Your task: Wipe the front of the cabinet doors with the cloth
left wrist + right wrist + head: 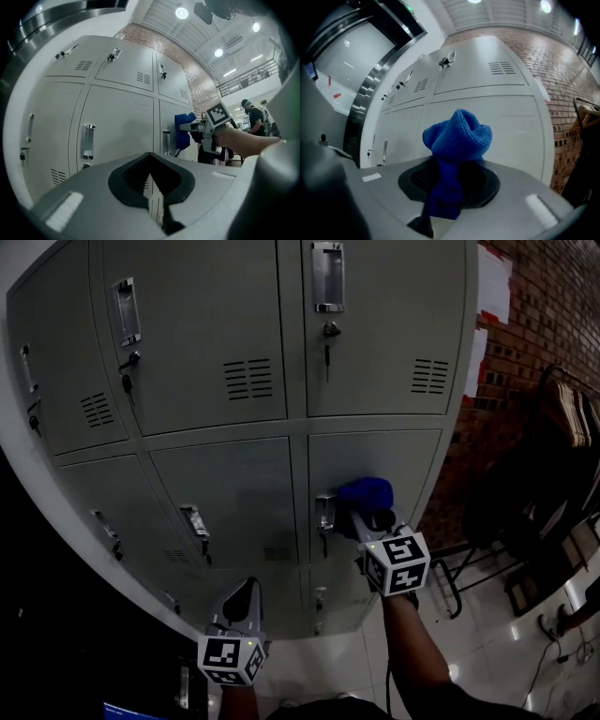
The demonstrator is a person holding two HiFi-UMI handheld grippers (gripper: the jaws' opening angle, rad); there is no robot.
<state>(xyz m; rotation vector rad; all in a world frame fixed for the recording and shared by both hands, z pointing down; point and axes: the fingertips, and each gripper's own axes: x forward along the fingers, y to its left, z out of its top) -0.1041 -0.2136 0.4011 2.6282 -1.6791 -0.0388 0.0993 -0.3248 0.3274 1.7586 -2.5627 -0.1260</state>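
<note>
Item, left: my left gripper (pixel 242 600), jaws pressed together on nothing, held low and clear of the cabinet doors (pixel 234 479).

Item, right: my right gripper (pixel 373 521), pinching the blue cloth (pixel 366 491), which is bunched up at the lower right door (pixel 412 456), just beside its handle (pixel 324 513).

Handling, my judgement: flatten the wad against the panel, sweep in overlapping strokes and skirt the handle.

Views: only the right gripper view shows the cloth's fold between the jaws. Only the left gripper view shows a person (pixel 255 119) beyond.
</note>
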